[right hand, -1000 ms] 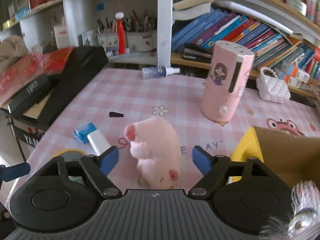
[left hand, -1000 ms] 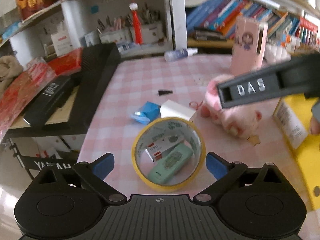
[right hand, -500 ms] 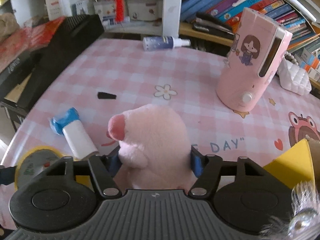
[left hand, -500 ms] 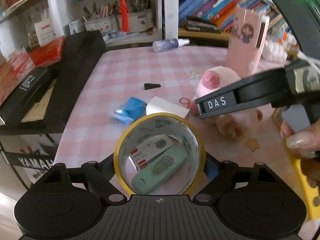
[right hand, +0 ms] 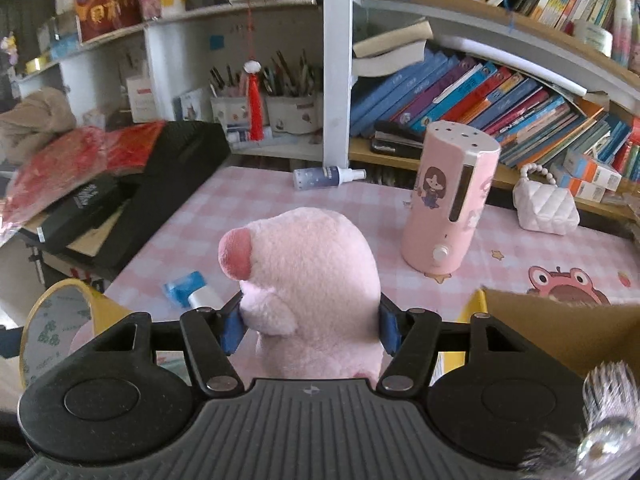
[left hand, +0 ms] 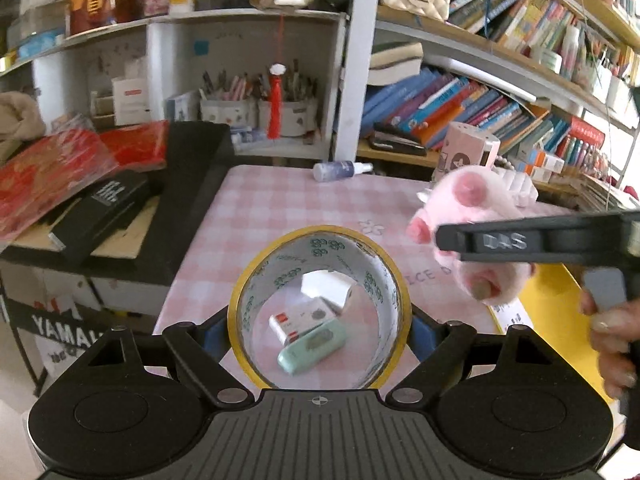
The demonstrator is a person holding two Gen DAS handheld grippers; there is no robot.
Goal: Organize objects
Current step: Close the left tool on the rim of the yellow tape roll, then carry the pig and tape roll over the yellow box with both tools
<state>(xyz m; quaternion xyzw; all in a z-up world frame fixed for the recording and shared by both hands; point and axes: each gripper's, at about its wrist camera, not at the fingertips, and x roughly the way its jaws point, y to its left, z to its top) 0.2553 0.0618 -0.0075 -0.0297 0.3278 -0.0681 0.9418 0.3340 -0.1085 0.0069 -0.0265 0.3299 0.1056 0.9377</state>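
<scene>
Presently the left gripper [left hand: 320,330] pinches one yellow-edged roll of clear printed tape [left hand: 320,304], and the right gripper [right hand: 310,326] pinches one pink plush pig [right hand: 308,280]. Both items, resting on the pink checked tabletop [left hand: 272,208] a second ago, are now lifted clear. Only the left view shows one mint-green case [left hand: 312,346] and one small white box [left hand: 298,320] through the roll; only the right shows one brown cardboard box [right hand: 560,328].

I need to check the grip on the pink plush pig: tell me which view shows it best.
The right wrist view: the pink plush pig fills the centre, clamped between the right gripper pads. The left wrist view shows it blurred and partly hidden behind that gripper.
</scene>
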